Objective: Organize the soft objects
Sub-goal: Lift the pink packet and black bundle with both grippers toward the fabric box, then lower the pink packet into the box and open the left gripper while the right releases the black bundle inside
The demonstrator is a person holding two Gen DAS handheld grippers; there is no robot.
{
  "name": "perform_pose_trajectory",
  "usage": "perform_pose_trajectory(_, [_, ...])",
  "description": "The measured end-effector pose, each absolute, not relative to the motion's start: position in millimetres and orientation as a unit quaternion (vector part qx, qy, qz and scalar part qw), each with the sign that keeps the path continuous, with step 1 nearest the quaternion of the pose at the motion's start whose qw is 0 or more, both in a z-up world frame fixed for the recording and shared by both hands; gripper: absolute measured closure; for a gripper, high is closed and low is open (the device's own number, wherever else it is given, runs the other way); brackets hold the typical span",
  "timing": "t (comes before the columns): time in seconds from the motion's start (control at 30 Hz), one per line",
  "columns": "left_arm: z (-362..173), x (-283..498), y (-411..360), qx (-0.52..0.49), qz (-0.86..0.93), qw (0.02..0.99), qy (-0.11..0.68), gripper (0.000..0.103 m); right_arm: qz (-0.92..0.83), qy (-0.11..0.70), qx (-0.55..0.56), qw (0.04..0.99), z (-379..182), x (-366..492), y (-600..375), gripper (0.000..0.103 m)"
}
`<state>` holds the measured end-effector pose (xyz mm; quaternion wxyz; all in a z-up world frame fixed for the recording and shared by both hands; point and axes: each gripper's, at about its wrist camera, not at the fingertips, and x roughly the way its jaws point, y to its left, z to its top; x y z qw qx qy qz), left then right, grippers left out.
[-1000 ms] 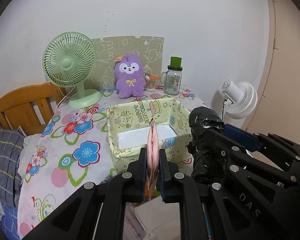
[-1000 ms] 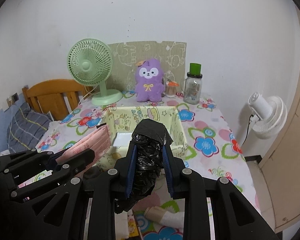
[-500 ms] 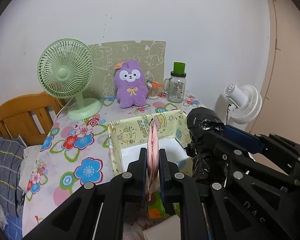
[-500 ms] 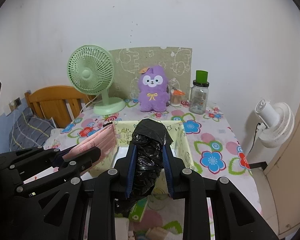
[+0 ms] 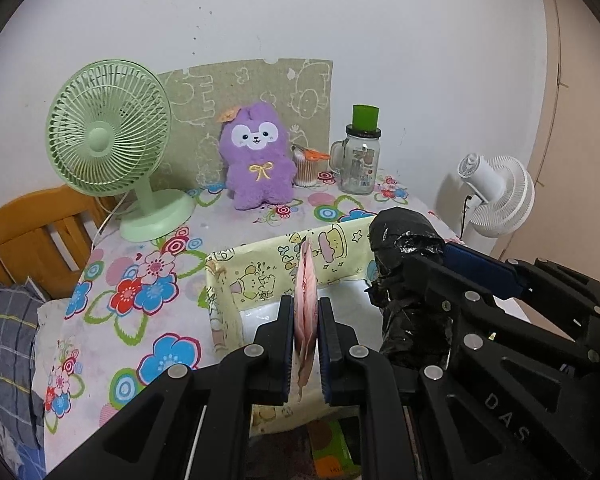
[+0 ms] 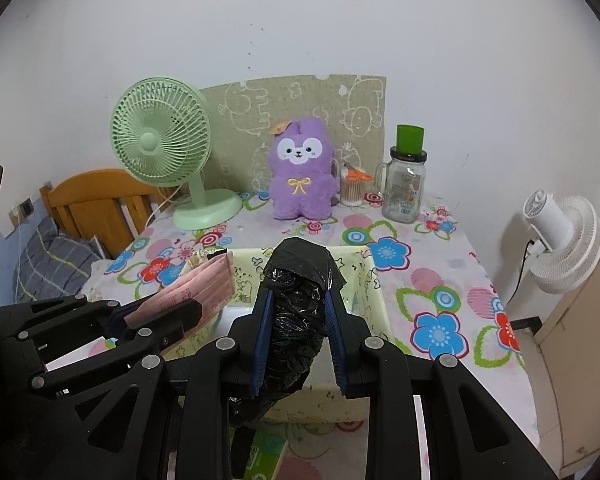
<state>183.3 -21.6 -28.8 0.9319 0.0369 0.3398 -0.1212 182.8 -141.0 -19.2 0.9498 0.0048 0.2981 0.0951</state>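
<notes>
1. Yellow fabric basket, cartoon print, is seen just beyond both jaws; white bottom shows.
2. Flat pink packet is clamped by left gripper.
3. Crinkly black plastic roll is gripped by right gripper.

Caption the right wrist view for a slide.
Right gripper clamps a crumpled black plastic bag roll above the yellow cartoon-print fabric bin.
</notes>
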Motion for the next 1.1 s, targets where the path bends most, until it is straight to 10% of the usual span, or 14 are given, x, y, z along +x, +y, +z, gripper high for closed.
perform_pose_trajectory(0.5, [-59.4,216.8,-20.1,0.03,-0.115,0.919,0.376,0.093,0.093,0.324,0.015,0.941,-45.0,217.3,-138.0,0.073])
perform_pose_trajectory(0.7, [-64.2,220.0,-21.5,0.04,-0.107,0.919,0.378,0.066,0.09,0.329,0.019,0.94,-49.4,221.3,-139.9,0.073])
perform_pose_trajectory(1.1, [-65.9,217.3,-24.8,0.053,-0.107,0.918,0.379,0.046,0.106,0.346,0.028,0.932,-57.3,228.3,-138.1,0.068])
